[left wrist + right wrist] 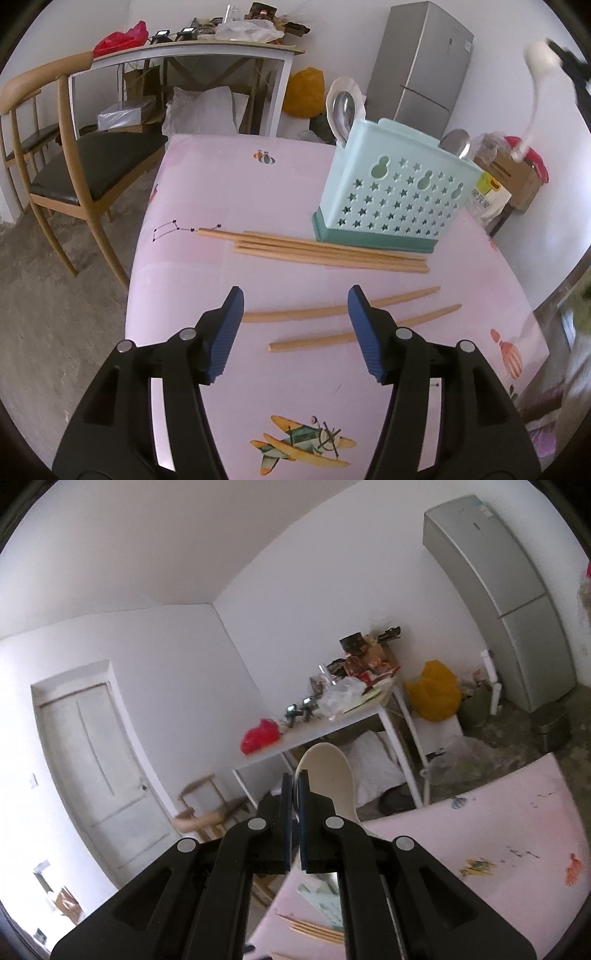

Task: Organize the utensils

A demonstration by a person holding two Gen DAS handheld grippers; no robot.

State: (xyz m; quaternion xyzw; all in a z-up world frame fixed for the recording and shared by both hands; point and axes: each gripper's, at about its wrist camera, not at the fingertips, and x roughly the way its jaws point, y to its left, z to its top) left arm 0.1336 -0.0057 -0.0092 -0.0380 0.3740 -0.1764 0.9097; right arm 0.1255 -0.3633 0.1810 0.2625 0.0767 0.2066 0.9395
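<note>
My left gripper (295, 295) stands open just above the pink table (221, 184). Two loose wooden chopsticks (314, 314) lie under and between its blue fingers, untouched. Several more chopsticks (332, 251) lie side by side in front of a pale blue star-holed utensil holder (391, 195). The holder has metal spoons (345, 110) standing in it. High at the upper right, my right gripper (569, 62) carries a white spoon (535, 92). In the right wrist view that gripper (294, 775) is shut on the white spoon (328, 771), with the bowl pointing ahead. The holder (325, 897) shows below it.
A wooden chair (74, 158) stands off the table's left edge. Behind it are a cluttered white side table (192, 51), a yellow bag (304, 92) and a grey fridge (421, 62). A cardboard box and bags (513, 177) crowd the table's far right corner.
</note>
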